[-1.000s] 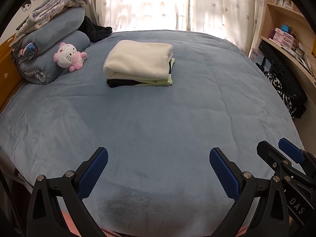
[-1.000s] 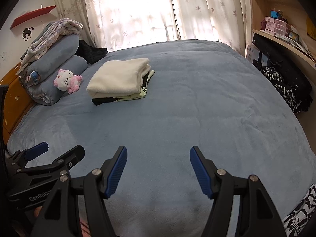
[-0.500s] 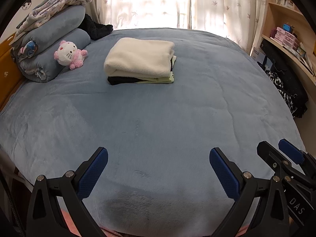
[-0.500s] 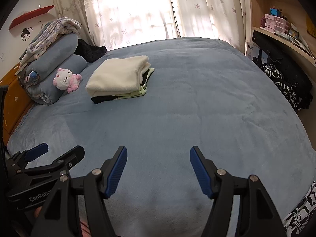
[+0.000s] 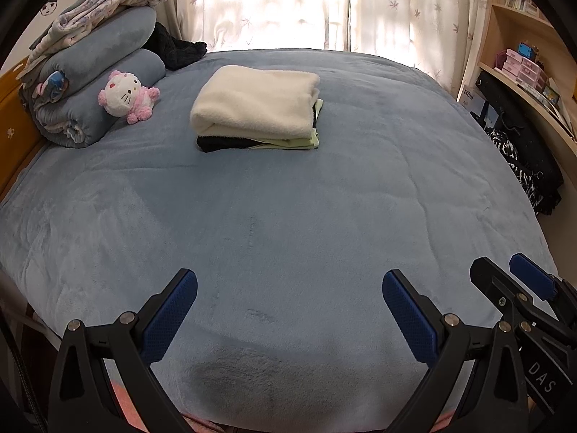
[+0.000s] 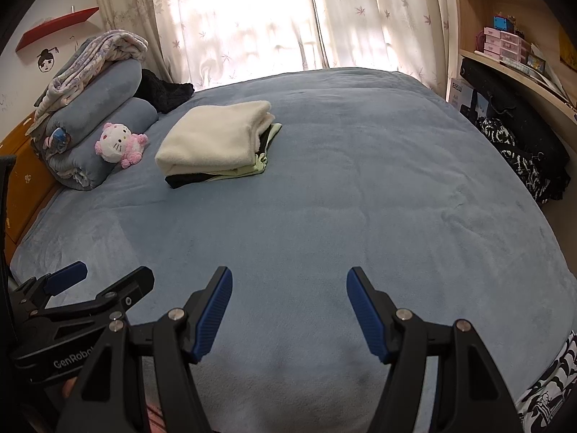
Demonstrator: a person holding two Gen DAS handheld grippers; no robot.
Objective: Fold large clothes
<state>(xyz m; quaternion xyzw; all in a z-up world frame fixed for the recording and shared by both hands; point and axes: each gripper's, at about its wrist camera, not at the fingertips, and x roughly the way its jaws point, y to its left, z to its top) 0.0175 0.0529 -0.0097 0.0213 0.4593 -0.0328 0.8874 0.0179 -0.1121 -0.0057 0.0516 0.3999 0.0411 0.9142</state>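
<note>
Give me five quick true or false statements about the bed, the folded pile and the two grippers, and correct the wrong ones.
1. The cream fleece lies on top of the folded stack. True.
2. The left gripper is clamped on a garment. False: its jaws stand open with nothing between them, over the bare blue blanket.
3. The plush cat toy sits on top of the folded stack. False: it leans against the rolled blue bedding, to the left of the stack.
4. The right gripper is open and empty. True.
5. A black garment tops the stack. False: it is at the bottom, under a light green one.
</note>
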